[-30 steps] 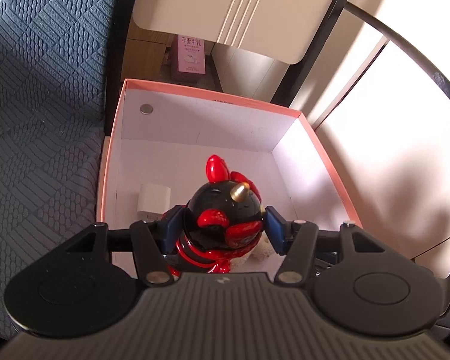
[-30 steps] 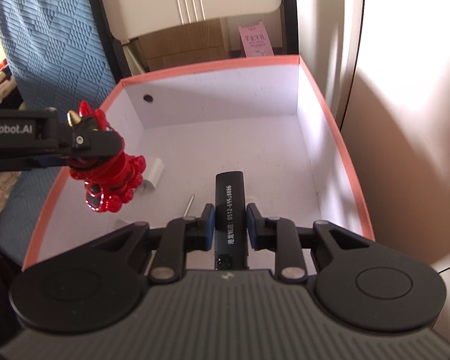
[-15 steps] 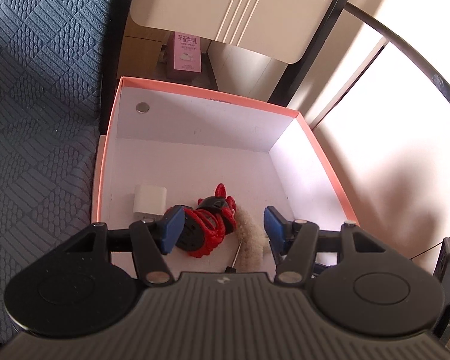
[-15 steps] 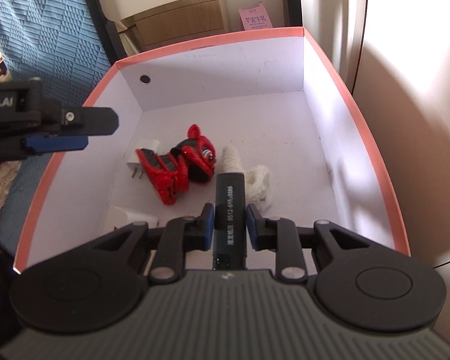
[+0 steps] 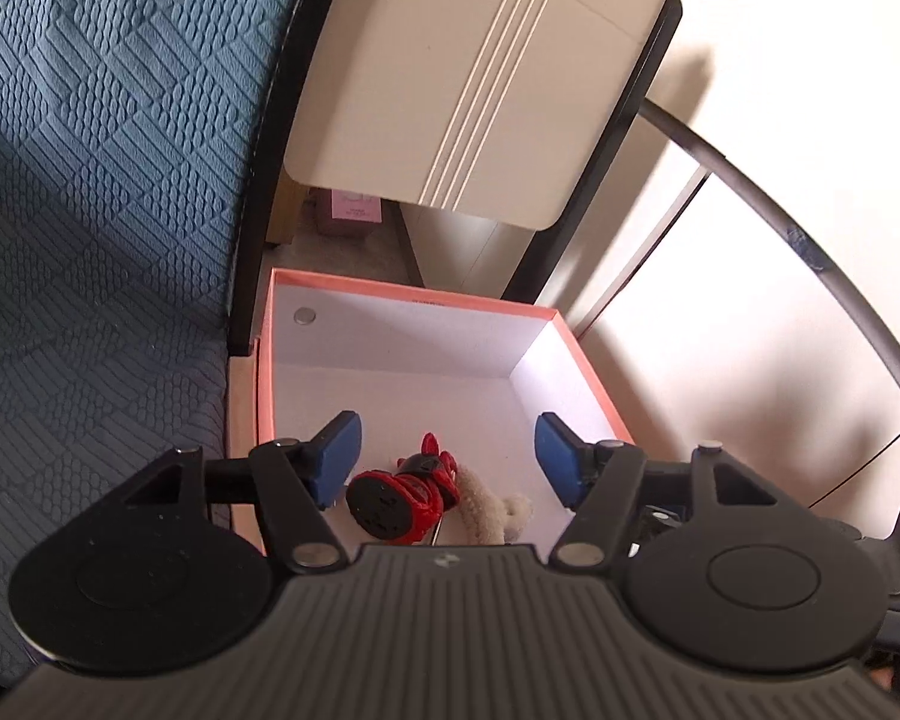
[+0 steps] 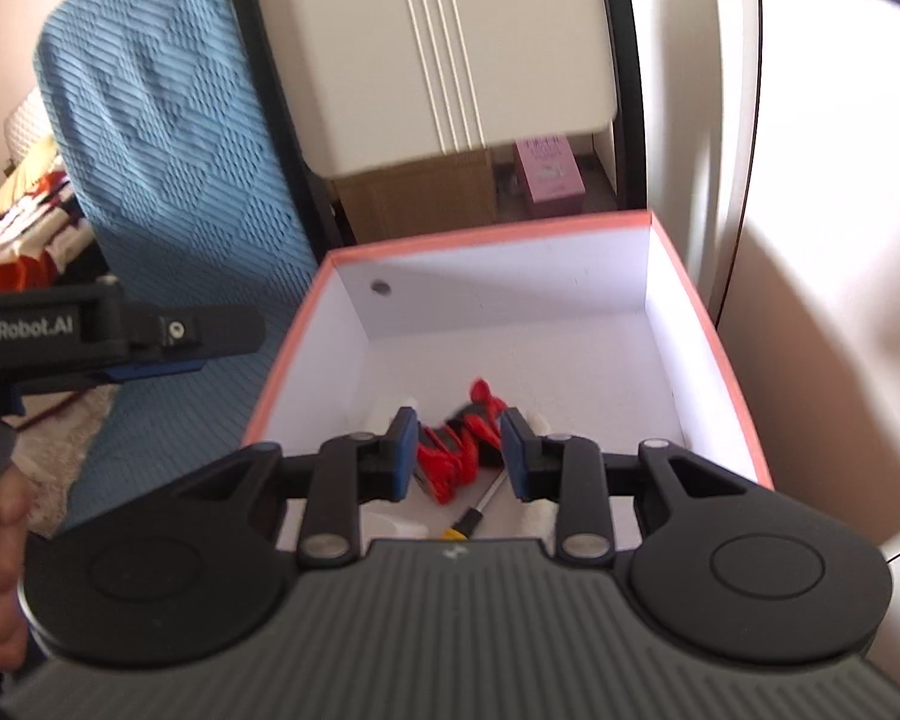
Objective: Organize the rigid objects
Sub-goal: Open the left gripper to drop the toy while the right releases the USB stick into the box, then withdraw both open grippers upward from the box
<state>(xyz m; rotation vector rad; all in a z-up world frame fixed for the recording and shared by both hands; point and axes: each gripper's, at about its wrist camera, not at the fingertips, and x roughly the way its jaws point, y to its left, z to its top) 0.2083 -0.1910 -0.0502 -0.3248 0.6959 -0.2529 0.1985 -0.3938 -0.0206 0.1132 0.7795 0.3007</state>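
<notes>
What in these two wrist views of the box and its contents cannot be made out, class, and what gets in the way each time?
- Near floor of the box, left wrist view: hidden by the left gripper body.
- White fluffy item, left wrist view: cut off by the same body.
- Red toy, right wrist view: blurred, partly behind the right gripper fingers; its pose is unclear.
- Screwdriver, right wrist view: its handle end is covered by the gripper body.
</notes>
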